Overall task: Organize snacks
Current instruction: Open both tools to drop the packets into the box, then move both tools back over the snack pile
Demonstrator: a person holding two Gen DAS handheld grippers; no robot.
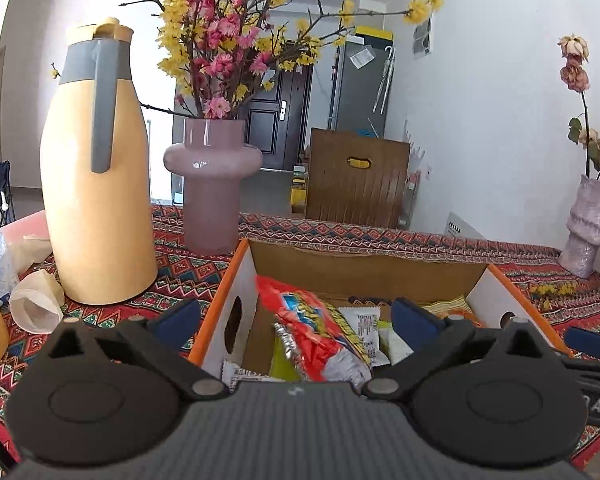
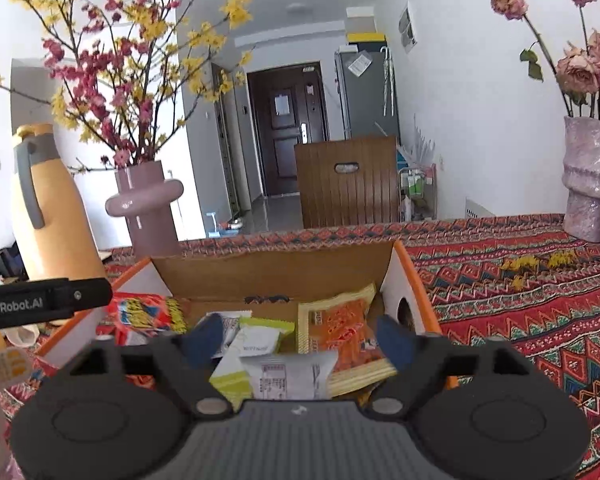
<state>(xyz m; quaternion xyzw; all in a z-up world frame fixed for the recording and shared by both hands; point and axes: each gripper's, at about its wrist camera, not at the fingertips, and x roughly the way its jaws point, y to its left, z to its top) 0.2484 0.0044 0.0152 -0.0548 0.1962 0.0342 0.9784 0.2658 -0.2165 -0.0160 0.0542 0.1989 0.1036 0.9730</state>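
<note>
Cardboard box point(image 1: 236, 280), orange-edged, open-topped, oval hand-holes in its white side walls, standing on a surface point(image 2: 540, 300) covered by a red patterned cloth. Contents: red snack bag point(image 1: 316, 332) leaning at the box's left side; orange snack packet point(image 2: 344, 336) toward the right wall; white sachet point(image 2: 288, 376) and green-and-white sachets point(image 2: 260, 336) lying between them, nearest the cameras. Left gripper point(image 1: 296, 320): fingers spread wide, one outside the box's left wall, the other over the contents; the red bag stands between them, not pressed by either. Right gripper point(image 2: 300, 338): fingers wide apart above the sachets and orange packet, holding nothing. Beside the box, left: yellow thermos jug point(image 1: 100, 184) with grey handle, pink vase point(image 1: 212, 184) of flowering branches. Far right: textured pale vase point(image 2: 588, 184) of dried roses.
</note>
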